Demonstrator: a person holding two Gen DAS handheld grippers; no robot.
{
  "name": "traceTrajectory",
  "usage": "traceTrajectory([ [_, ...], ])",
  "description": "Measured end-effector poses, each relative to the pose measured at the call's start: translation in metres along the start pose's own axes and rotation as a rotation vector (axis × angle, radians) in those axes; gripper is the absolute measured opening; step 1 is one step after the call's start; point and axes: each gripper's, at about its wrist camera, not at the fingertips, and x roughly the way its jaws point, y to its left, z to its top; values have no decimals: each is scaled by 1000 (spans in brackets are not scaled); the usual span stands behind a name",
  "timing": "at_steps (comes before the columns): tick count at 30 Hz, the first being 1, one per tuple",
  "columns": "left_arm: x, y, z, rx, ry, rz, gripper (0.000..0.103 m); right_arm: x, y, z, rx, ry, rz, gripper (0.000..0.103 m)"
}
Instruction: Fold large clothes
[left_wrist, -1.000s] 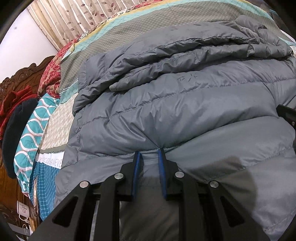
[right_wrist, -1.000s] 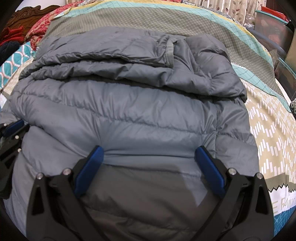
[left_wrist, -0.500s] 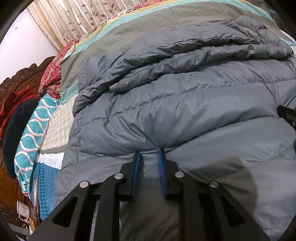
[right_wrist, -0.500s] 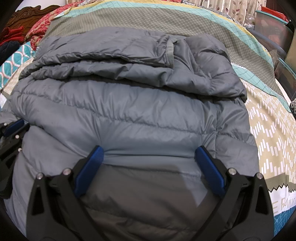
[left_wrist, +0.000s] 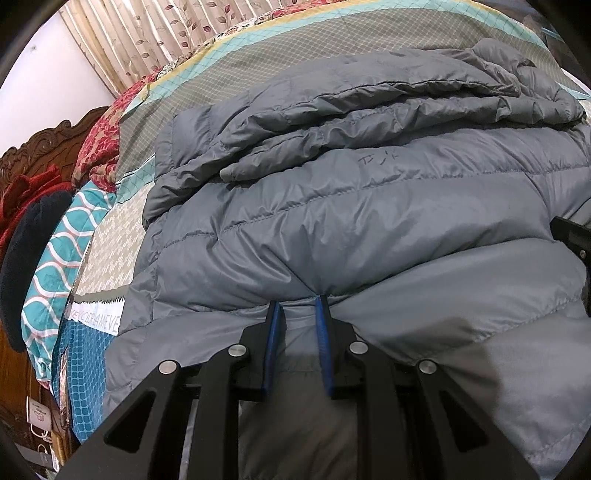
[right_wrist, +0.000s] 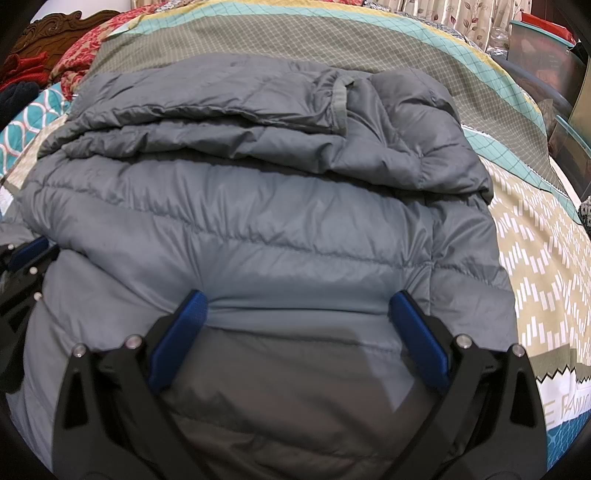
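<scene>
Left gripper (left_wrist: 297, 308) looks pinched on the gray puffer jacket (left_wrist: 369, 206) hem at 6 o'clock to lift the fold, right gripper (right_wrist: 297, 310) gaping wide, holding nothing.

Plain grey quilted jacket (right_wrist: 258, 221) on an olive, teal, yellow patterned bedspread (right_wrist: 524, 266).

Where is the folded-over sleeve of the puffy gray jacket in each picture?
Left wrist view: the sleeve lies across the upper middle, above the left tongs.
Right wrist view: the sleeve lies across the upper left, its cuff near the top centre.
Shared landmark: the striped bedspread behind the jacket.
</scene>
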Motion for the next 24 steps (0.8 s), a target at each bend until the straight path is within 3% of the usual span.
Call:
traceTrajectory([
  [9, 0, 6, 0, -32, -5, -40, 25, 0, 0, -1, 0, -1, -1, 96],
  [18, 1, 24, -1, -104, -3, -137, 26, 0, 0, -1, 0, -1, -1, 96],
  [24, -4, 50, -5, -175, 48, -224, 30, -1, 0, -1, 0, -1, -2, 96],
])
